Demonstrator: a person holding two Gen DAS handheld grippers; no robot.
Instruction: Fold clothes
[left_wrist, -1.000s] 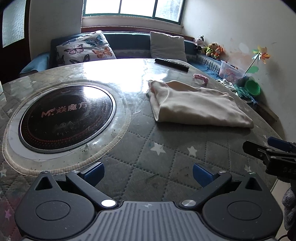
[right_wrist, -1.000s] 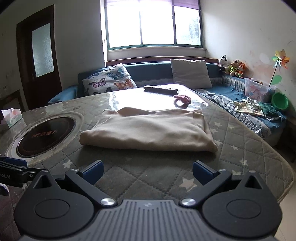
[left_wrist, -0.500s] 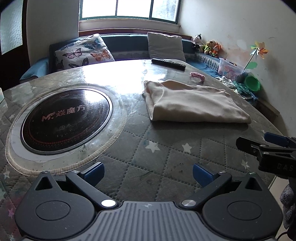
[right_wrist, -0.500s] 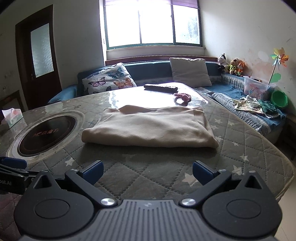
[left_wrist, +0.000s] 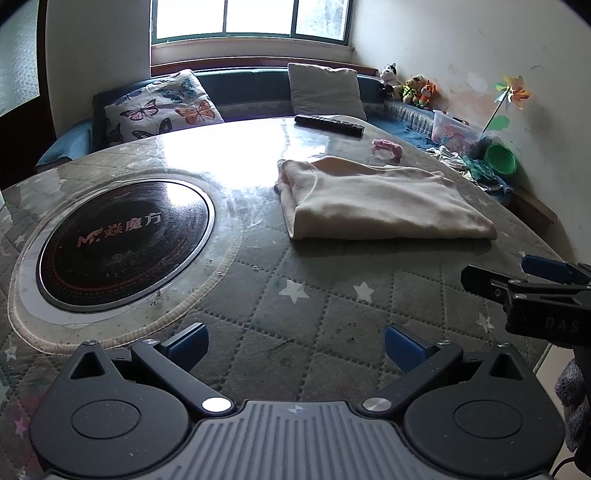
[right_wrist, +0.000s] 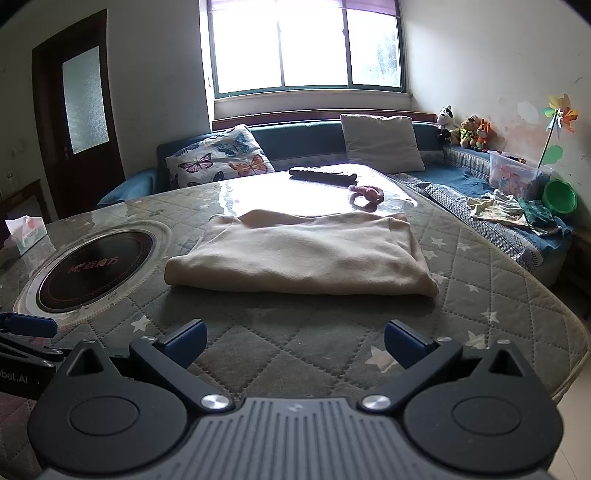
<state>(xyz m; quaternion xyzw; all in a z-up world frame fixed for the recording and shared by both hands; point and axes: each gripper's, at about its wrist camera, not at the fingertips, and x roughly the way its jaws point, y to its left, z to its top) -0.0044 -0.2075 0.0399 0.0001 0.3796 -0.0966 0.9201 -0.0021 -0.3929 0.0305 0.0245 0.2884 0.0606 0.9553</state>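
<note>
A cream garment (left_wrist: 380, 199) lies folded into a flat rectangle on the quilted table top (left_wrist: 295, 314); it also shows in the right wrist view (right_wrist: 299, 254). My left gripper (left_wrist: 295, 345) is open and empty, above the table's near edge, well short of the garment. My right gripper (right_wrist: 295, 341) is open and empty, also short of the garment's near edge. The right gripper shows at the right edge of the left wrist view (left_wrist: 524, 280). The left gripper shows at the left edge of the right wrist view (right_wrist: 26, 332).
A round black induction plate (left_wrist: 122, 240) is set in the table at left. A remote (left_wrist: 328, 124) and a pink hair tie (left_wrist: 388, 147) lie beyond the garment. A tissue box (right_wrist: 26, 232) stands far left. A sofa with cushions (right_wrist: 218, 158) runs behind; clothes and a green bowl (right_wrist: 559, 195) lie at right.
Both grippers have drawn back and risen slightly from the folded garment, which looks smaller and farther. Both stay open. The garment has not moved.
</note>
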